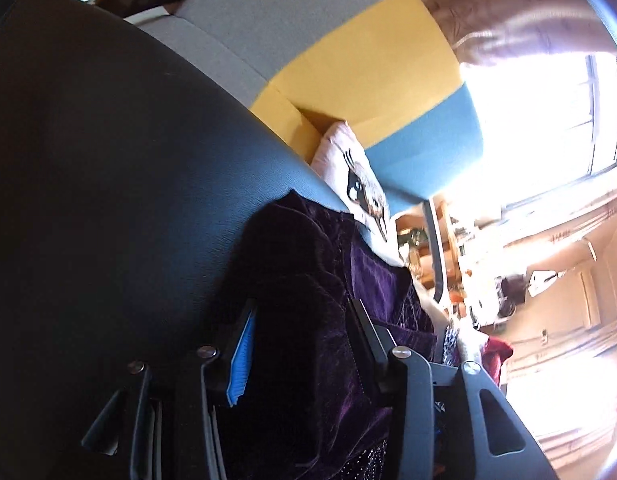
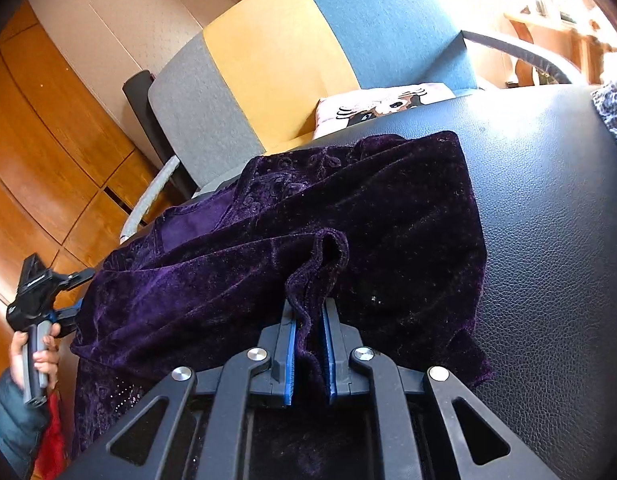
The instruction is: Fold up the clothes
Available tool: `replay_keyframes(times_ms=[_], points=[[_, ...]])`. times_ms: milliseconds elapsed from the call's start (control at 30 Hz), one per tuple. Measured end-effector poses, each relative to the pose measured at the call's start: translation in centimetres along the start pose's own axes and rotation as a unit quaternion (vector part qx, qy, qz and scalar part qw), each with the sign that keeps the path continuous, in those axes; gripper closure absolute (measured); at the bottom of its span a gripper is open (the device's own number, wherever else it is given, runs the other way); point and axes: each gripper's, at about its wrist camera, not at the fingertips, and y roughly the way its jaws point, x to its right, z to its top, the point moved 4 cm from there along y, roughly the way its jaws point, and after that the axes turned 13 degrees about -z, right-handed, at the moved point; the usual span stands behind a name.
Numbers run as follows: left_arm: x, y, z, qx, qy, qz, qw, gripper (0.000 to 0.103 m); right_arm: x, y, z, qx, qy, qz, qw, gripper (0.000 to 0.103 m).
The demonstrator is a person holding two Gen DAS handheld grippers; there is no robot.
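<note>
Velvet garment (image 2: 308, 216) lies bunched on the black worktop (image 2: 548, 240). Right gripper (image 2: 309, 344) pinches its hem fold. Left gripper (image 1: 304, 344) stands wide around more cloth.

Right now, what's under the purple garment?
The purple garment lies on a black leather surface, visible all around it. Anything between the two is hidden. The right gripper pinches a fold at its near edge.

The crushed purple velvet garment (image 2: 268, 264) had a soft, faintly shiny nap and lay on a black grained leather-like surface (image 2: 548, 216) with a dull sheen. The matt black plastic right gripper (image 2: 310, 340) carried ridged blue pads (image 2: 290, 356) and bright metal rivets. Behind were a grey, yellow and blue woven-cloth sofa back (image 2: 276, 52) and glossy orange-brown wooden panels (image 2: 40, 128).
</note>
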Motion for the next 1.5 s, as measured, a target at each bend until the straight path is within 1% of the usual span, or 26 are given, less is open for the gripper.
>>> replay_keyframes(times_ms=[33, 67, 100, 167, 200, 233, 267, 300, 333, 433, 467, 533, 633, 667, 700, 733, 867, 967, 1000, 1033, 1100, 1167, 1267, 1333, 1400, 1500], points=[[0.8, -0.1, -0.1, 0.010, 0.024, 0.027, 0.9993, 0.099, 0.0, 0.0, -0.1, 0.000, 0.001, 0.001, 1.000, 0.091], [1.9, -0.9, -0.3, 0.032, 0.057, 0.049, 0.9966, 0.096, 0.0, -0.1, -0.1, 0.001, 0.000, 0.001, 1.000, 0.091], [3.2, -1.7, -0.5, 0.057, 0.093, 0.069, 0.9916, 0.097, -0.1, -0.1, -0.1, 0.001, -0.001, 0.000, 1.000, 0.091], [5.1, -3.2, -1.2, 0.083, 0.141, 0.092, 0.9823, 0.097, -0.3, -0.2, -0.2, 0.003, -0.006, -0.004, 1.000, 0.091], [6.1, -3.6, -1.5, 0.096, 0.169, 0.109, 0.9749, 0.097, -0.4, -0.2, -0.3, 0.003, -0.009, -0.006, 1.000, 0.091], [6.7, -3.7, -1.8, 0.107, 0.196, 0.147, 0.9636, 0.094, -0.6, -0.2, -0.3, 0.004, -0.012, -0.008, 1.000, 0.091], [7.1, -3.8, -2.0, 0.116, 0.223, 0.191, 0.9490, 0.093, -0.7, -0.3, -0.3, 0.005, -0.016, -0.010, 1.000, 0.091], [7.2, -3.7, -2.0, 0.119, 0.234, 0.218, 0.9399, 0.090, -0.7, -0.3, -0.3, 0.005, -0.018, -0.013, 1.000, 0.091], [6.4, -3.8, -1.7, 0.112, 0.214, 0.211, 0.9472, 0.089, -0.8, -0.3, -0.3, 0.006, -0.020, -0.015, 1.000, 0.091], [3.5, -4.5, -0.5, 0.089, 0.119, 0.158, 0.9762, 0.084, -0.6, -0.3, -0.2, 0.005, -0.019, -0.013, 1.000, 0.091], [2.6, -5.0, -0.2, 0.091, 0.088, 0.142, 0.9817, 0.083, -0.6, -0.3, -0.2, 0.005, -0.018, -0.012, 1.000, 0.091], [0.6, -5.7, 0.4, 0.088, 0.032, 0.115, 0.9890, 0.081, -0.4, -0.3, -0.2, 0.004, -0.016, -0.009, 1.000, 0.090], [-1.5, -5.6, 0.9, 0.065, -0.034, 0.076, 0.9944, 0.077, -0.4, -0.3, -0.2, 0.004, -0.014, -0.005, 1.000, 0.090], [-1.5, -5.2, 0.8, 0.056, -0.035, 0.066, 0.9956, 0.076, -0.4, -0.2, -0.2, 0.004, -0.014, -0.004, 1.000, 0.090], [-1.3, -4.9, 0.8, 0.048, -0.030, 0.058, 0.9967, 0.070, -0.4, -0.2, -0.2, 0.003, -0.013, -0.004, 1.000, 0.090], [-1.0, -4.5, 0.7, 0.038, -0.015, 0.065, 0.9970, 0.063, -0.4, -0.2, -0.2, 0.003, -0.012, -0.002, 1.000, 0.090], [-0.9, -1.7, 0.3, -0.018, 0.039, 0.112, 0.9928, 0.062, -0.3, -0.2, -0.2, 0.001, -0.010, 0.000, 1.000, 0.090], [0.0, 0.2, 0.0, -0.039, 0.057, 0.089, 0.9937, 0.067, -0.5, -0.3, 0.0, -0.001, -0.015, -0.004, 1.000, 0.090], [0.3, 0.1, 0.2, -0.030, 0.064, 0.090, 0.9934, 0.079, -0.7, -0.3, 0.0, -0.002, -0.019, -0.008, 1.000, 0.089], [0.7, -0.3, 0.4, -0.018, 0.072, 0.095, 0.9927, 0.096, -0.8, -0.4, 0.1, -0.003, -0.024, -0.011, 1.000, 0.088], [1.4, -1.1, 0.8, 0.006, 0.088, 0.105, 0.9906, 0.098, -1.4, -0.7, 0.2, -0.004, -0.040, -0.021, 0.999, 0.085], [2.1, -1.8, 1.2, 0.030, 0.104, 0.114, 0.9875, 0.099, -2.2, -1.3, 0.5, -0.001, -0.060, -0.021, 0.998, 0.085], [3.2, -3.0, 1.8, 0.066, 0.128, 0.128, 0.9812, 0.099, -3.4, -2.7, 1.3, 0.019, -0.079, -0.012, 0.997, 0.087], [3.3, -4.0, 2.5, 0.086, 0.134, 0.149, 0.9759, 0.099, -3.9, -3.6, 1.9, 0.032, -0.081, -0.001, 0.996, 0.087], [2.1, -3.9, 3.1, 0.085, 0.121, 0.190, 0.9706, 0.099, -4.5, -4.0, 2.3, 0.039, -0.085, 0.005, 0.996, 0.087], [-0.4, -3.5, 3.7, 0.073, 0.087, 0.243, 0.9635, 0.095, -4.3, -2.5, 2.0, 0.015, -0.087, -0.014, 0.996, 0.085]])
